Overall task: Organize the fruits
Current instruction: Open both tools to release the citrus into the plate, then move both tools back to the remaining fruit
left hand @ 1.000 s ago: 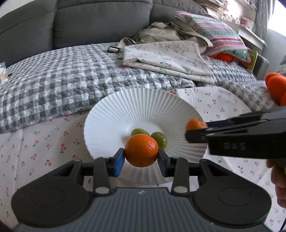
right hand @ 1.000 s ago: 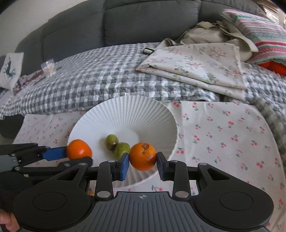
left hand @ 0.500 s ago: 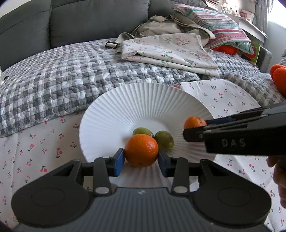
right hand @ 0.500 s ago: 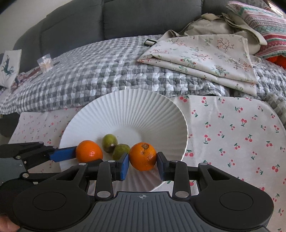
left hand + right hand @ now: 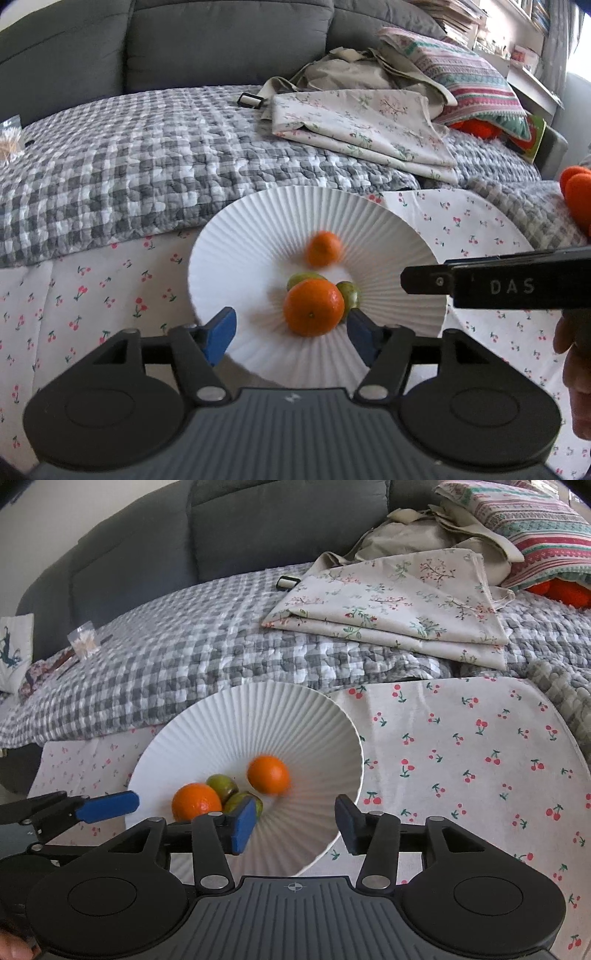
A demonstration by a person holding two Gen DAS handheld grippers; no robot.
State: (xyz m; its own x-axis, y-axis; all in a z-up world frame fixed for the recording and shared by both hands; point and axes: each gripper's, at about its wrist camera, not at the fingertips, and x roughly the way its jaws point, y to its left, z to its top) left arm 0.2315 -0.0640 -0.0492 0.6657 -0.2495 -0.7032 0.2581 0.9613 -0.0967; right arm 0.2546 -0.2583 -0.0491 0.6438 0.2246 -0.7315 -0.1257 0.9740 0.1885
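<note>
Both tangerines are sitting loose in the white bowl (image 5: 332, 716) now: I am spreading the left tongs (image 5: 291, 334) and right tongs (image 5: 295, 821), releasing one orange (image 5: 314, 307) and the other orange (image 5: 268, 774).

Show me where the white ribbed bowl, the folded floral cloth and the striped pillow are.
white ribbed bowl (image 5: 229, 731): right wrist view, bare far inner wall.
folded floral cloth (image 5: 399, 598): right wrist view, middle of top layer.
striped pillow (image 5: 465, 81): left wrist view, middle of its top face.

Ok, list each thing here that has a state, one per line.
left gripper: open, just released
right gripper: open, just released
near orange: free, in bowl
far orange: blurred, in bowl
green fruits: resting in bowl
bowl: upright
</note>
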